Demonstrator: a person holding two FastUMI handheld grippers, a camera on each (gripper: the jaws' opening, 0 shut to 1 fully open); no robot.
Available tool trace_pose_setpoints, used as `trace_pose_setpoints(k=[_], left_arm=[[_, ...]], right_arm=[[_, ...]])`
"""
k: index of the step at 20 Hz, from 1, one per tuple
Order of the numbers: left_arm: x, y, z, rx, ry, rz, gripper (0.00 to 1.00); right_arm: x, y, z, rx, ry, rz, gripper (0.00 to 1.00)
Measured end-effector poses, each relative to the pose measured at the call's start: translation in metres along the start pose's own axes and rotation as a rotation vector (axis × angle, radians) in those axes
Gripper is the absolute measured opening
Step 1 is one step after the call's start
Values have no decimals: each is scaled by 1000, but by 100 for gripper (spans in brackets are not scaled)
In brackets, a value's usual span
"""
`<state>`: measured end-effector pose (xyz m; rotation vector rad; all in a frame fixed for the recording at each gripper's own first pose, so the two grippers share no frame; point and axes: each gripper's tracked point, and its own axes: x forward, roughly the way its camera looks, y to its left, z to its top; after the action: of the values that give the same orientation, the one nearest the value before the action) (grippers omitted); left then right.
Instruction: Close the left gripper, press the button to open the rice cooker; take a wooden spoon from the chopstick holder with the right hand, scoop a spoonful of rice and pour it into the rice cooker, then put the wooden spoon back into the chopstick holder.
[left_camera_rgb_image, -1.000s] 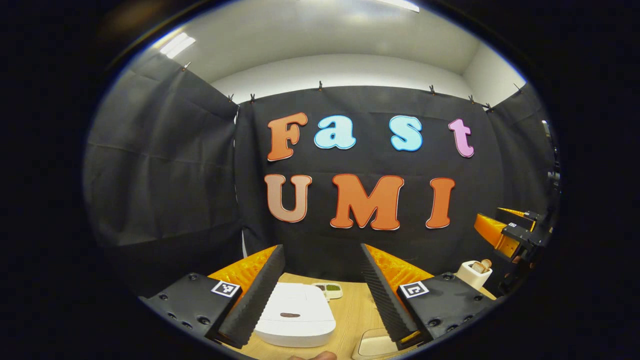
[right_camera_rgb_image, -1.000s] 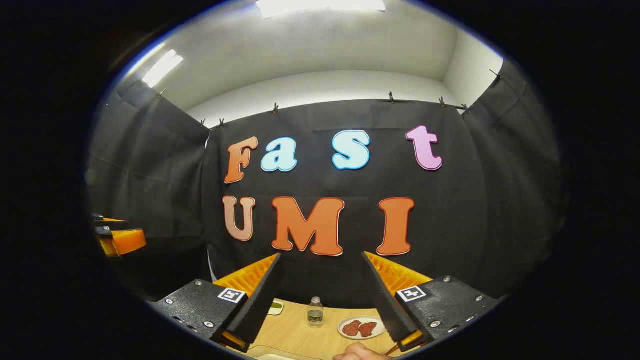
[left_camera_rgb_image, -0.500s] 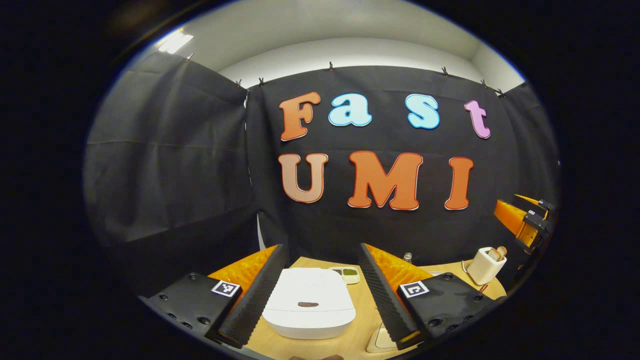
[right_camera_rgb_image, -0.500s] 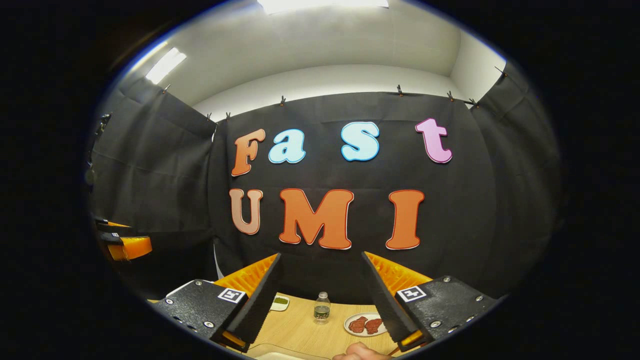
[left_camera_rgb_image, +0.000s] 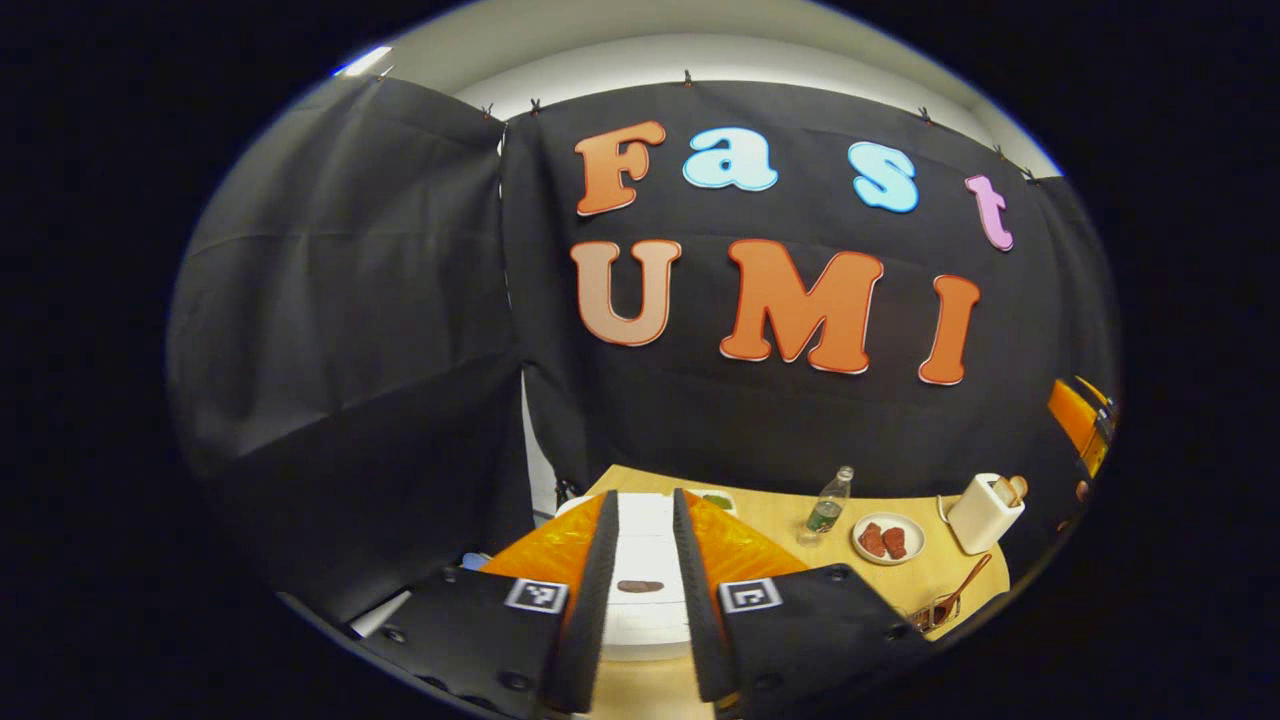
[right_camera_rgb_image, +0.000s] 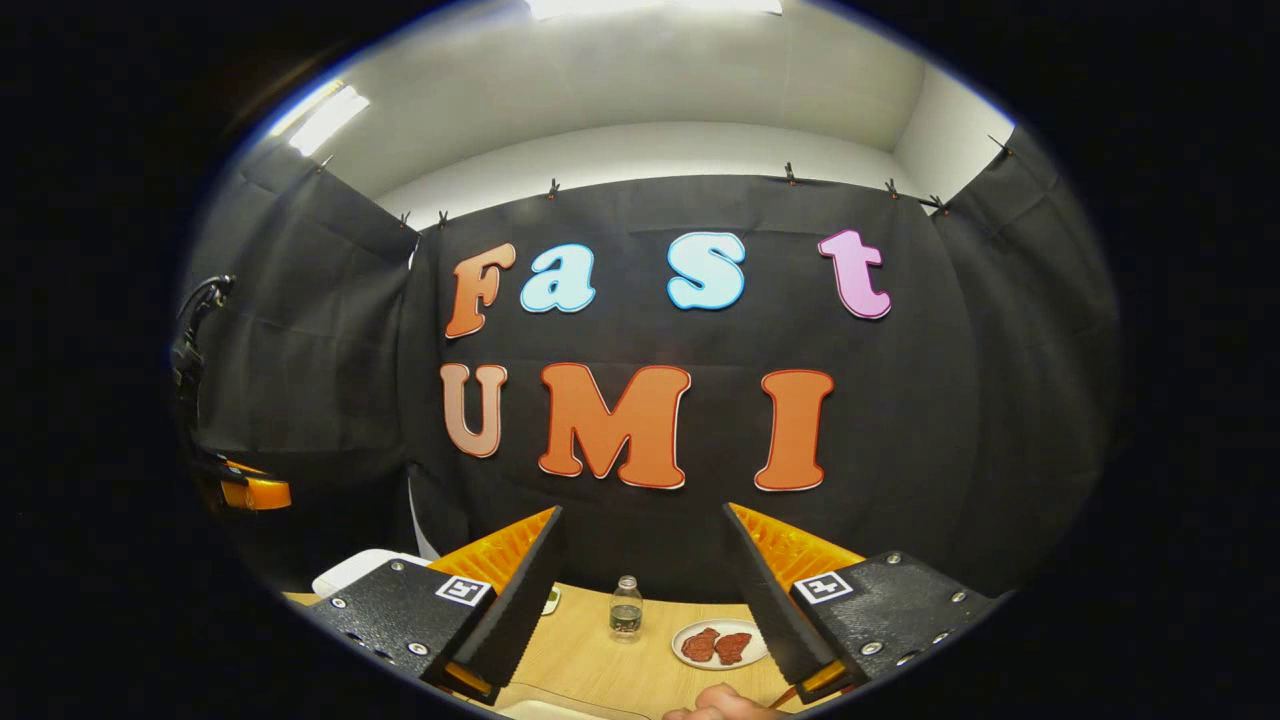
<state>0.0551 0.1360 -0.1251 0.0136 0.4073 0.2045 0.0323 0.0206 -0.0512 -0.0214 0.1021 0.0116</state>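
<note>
In the left gripper view my left gripper (left_camera_rgb_image: 645, 497) hangs over the white rice cooker (left_camera_rgb_image: 645, 560). Its fingers are drawn close with a narrow gap, and the cooker's brown button (left_camera_rgb_image: 640, 586) shows in that gap. Nothing is held. The white chopstick holder (left_camera_rgb_image: 985, 512) stands at the far right with wooden spoon tops (left_camera_rgb_image: 1010, 487) sticking out. My right gripper (right_camera_rgb_image: 642, 512) is wide open, held above the table's near edge, holding nothing. In the right gripper view a corner of the rice cooker (right_camera_rgb_image: 360, 570) shows at the left.
A small water bottle (left_camera_rgb_image: 825, 505), a plate of red meat pieces (left_camera_rgb_image: 887, 538) and a small dish of green food (left_camera_rgb_image: 715, 498) stand on the wooden table (left_camera_rgb_image: 770, 510). A brown utensil (left_camera_rgb_image: 958, 592) lies near the right edge. A hand (right_camera_rgb_image: 720, 703) shows at the bottom.
My left gripper's fingers have closed from wide apart to a narrow gap, and it tilted down over the rice cooker. The right gripper has barely moved and stays open.
</note>
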Motion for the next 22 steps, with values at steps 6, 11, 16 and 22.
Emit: trace_pose_setpoints(k=[6,11,16,22], left_arm=[[43,6,-44,-167,227,-80,3],[78,-2,-94,-318,483,-147,3],[93,-19,-141,-377,691,-176,5],[114,-23,-173,-367,812,-150,5]], right_arm=[[-3,-29,-10,-8,16,-90,96],[-11,-49,-24,-14,47,-152,94],[-21,-64,-42,-12,95,-196,94],[-28,-75,-55,-16,130,-220,95]])
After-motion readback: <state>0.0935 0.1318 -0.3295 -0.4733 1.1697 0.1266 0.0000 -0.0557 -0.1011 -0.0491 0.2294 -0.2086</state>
